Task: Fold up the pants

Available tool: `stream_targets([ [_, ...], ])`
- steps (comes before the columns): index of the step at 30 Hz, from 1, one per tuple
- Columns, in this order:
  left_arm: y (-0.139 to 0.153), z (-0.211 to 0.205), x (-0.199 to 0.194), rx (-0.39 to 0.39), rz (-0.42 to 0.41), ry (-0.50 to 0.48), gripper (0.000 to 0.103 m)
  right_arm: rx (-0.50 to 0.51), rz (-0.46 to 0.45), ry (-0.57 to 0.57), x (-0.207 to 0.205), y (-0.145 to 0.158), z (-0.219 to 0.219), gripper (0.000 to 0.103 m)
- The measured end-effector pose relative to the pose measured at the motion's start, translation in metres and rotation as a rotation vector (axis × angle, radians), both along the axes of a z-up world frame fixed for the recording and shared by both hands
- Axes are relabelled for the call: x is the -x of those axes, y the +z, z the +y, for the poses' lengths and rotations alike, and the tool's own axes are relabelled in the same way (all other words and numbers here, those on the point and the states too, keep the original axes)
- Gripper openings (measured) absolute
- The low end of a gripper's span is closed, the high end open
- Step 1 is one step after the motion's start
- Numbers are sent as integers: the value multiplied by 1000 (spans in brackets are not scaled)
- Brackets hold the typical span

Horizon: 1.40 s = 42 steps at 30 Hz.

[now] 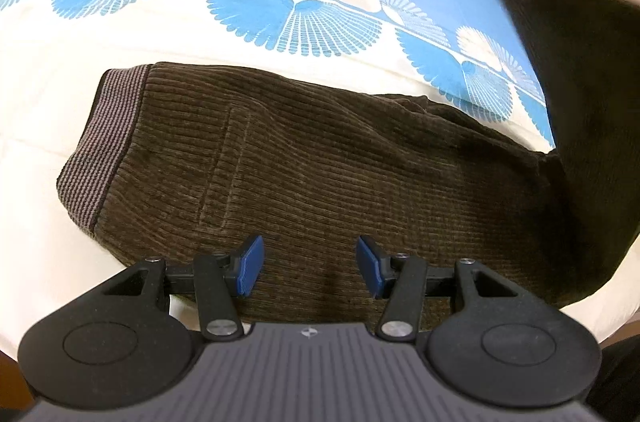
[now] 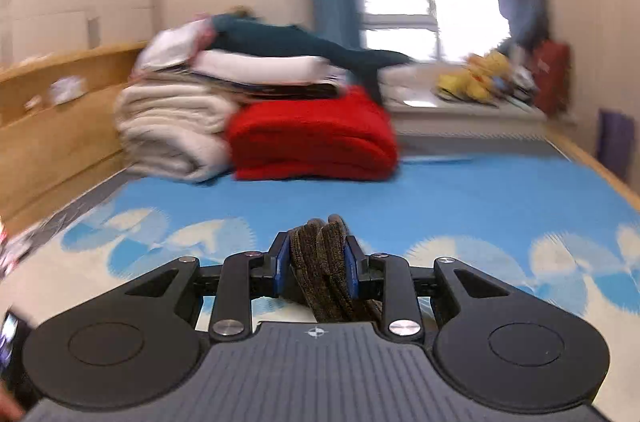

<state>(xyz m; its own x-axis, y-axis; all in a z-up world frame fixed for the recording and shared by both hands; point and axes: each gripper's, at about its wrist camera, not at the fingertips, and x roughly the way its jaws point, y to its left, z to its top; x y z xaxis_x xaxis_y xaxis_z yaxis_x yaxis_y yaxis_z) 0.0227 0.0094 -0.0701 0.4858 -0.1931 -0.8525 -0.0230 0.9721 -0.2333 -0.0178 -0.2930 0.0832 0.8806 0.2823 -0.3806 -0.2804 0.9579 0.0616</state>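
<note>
The brown corduroy pants (image 1: 304,158) lay across the bed sheet (image 1: 256,34), already doubled lengthwise, with the striped waistband (image 1: 100,138) to the left in the left wrist view and the legs running off to the right. There the leg end (image 1: 580,94) rose off the bed as a dark, blurred flap, which suggested it was being lifted to carry it over toward the waistband. The right gripper (image 2: 316,264) accounted for that lift: its blue pads were pinched narrowly on a bunched wad of the same ribbed cloth, several layers thick, so the whole stack of layers would travel together. The left gripper (image 1: 310,272) hung just above the near edge of the pants with its jaws wide and nothing between them, probably placed to pin or steady the body of the garment while the other end came across. Further out, a folded red blanket (image 2: 312,138) and a pile of pale bedding (image 2: 172,126) sat at the far end of the bed, well apart from the work, and soft toys (image 2: 476,78) lined the windowsill beyond.
</note>
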Motion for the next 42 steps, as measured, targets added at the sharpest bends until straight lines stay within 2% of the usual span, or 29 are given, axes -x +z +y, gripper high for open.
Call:
stream_targets([
  [3, 0, 3, 1, 2, 3, 9, 57, 74, 95, 117, 11, -49, 43, 30],
  [5, -1, 4, 2, 0, 7, 12, 57, 126, 216, 178, 15, -98, 69, 30],
  [7, -2, 4, 2, -3, 13, 9, 57, 218, 306, 228, 22, -147, 92, 29],
  [9, -3, 2, 1, -8, 17, 3, 57, 305, 417, 269, 28, -192, 108, 22],
  [10, -4, 1, 0, -11, 19, 0, 57, 325, 432, 272, 32, -204, 112, 22],
  [12, -5, -3, -1, -8, 20, -10, 57, 334, 400, 260, 41, -202, 115, 25],
  [13, -4, -6, -2, -6, 18, -20, 57, 309, 415, 265, 41, -195, 113, 31],
  [16, -5, -16, -6, -4, 11, -51, 57, 212, 395, 283, 46, -161, 94, 39],
  [18, -4, -26, -6, 11, 4, -80, 57, 167, 361, 226, 49, -139, 61, 47],
  [20, -5, -41, -6, 28, -2, -123, 57, 104, 352, 104, 41, -126, 20, 55],
  [23, -8, -68, -4, 31, -11, -197, 57, 0, 366, -224, 30, -128, -52, 63],
  [25, -16, -79, -4, 17, 4, -221, 57, -72, 412, -400, 29, -144, -89, 63],
  [28, -43, -91, -9, -117, 96, -234, 57, -176, 511, -548, 35, -178, -132, 64],
  [30, -50, -89, -10, -100, 123, -217, 55, -224, 576, -615, 37, -201, -146, 64],
  [31, -49, -90, -11, -96, 118, -222, 52, -274, 604, -633, 39, -209, -153, 64],
  [33, -47, -90, -11, -63, 115, -228, 37, -334, 617, -635, 37, -215, -156, 66],
  [36, -46, -90, -8, -39, 115, -236, 30, -327, 635, -582, 28, -220, -155, 66],
  [38, -49, -91, -8, -41, 117, -246, 30, -382, 669, -559, 25, -227, -162, 65],
  [39, -50, -91, -8, -38, 117, -249, 27, -381, 671, -561, 22, -227, -166, 62],
  [40, -49, -90, -10, -26, 113, -246, 24, -367, 665, -561, 22, -226, -165, 53],
  [41, -44, -88, -13, -5, 103, -235, 15, -369, 650, -565, 23, -222, -166, 40],
  [42, -39, -85, -12, 21, 85, -227, 10, -396, 629, -573, 25, -217, -171, 35],
])
